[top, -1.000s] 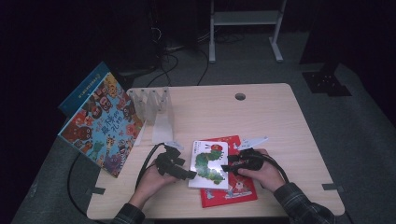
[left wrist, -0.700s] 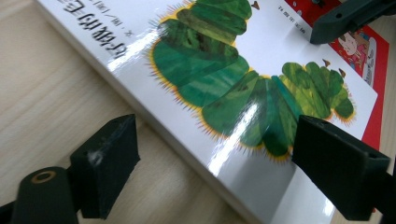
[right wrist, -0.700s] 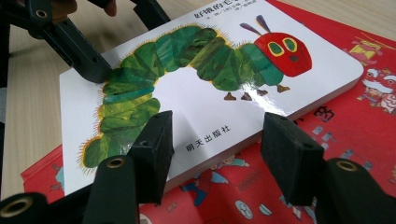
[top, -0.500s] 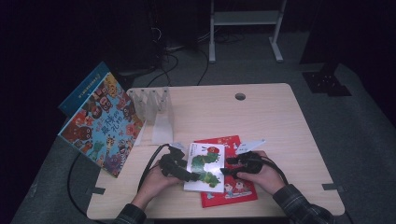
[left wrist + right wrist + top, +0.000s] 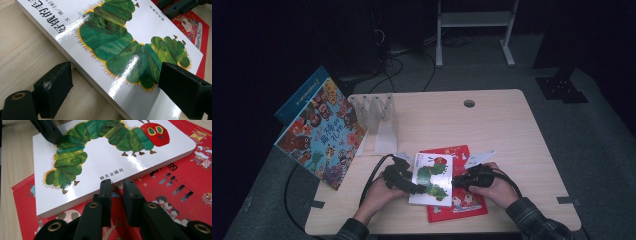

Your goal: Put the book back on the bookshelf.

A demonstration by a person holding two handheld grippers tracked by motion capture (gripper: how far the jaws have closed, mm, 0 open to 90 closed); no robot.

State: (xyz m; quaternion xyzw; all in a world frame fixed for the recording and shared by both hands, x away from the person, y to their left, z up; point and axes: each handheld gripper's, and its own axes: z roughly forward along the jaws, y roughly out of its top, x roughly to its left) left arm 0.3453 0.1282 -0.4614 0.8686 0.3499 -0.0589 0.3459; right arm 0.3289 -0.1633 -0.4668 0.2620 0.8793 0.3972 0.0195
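Nearest the person, at the table's near edge, the two hands hold their tools on either side of a white glossy board book with a green caterpillar on its cover (image 5: pixel 432 177). The left hand-held gripper (image 5: pixel 406 183) has its jaws spread wide: in the left gripper view one black jaw rests on the pale wooden table (image 5: pixel 27 50) just beside the book's long edge, and the other lies over the caterpillar cover (image 5: pixel 117 47), so the book's edge sits between them without being pinched. The right hand-held gripper (image 5: pixel 117 188) has just been closing its jaws; they now stand narrow, a slim gap left, with nothing between them, their tips just against the white book's near edge. Beneath the white book lies a flat red picture book with cartoon figures (image 5: pixel 462 205), jutting out to its right and near side. Farther left, a large colourful picture book (image 5: pixel 319 132) leans at the table's left edge, beside a clear plastic book rack (image 5: pixel 377 117). At the far side is a round cable hole (image 5: pixel 469 103).
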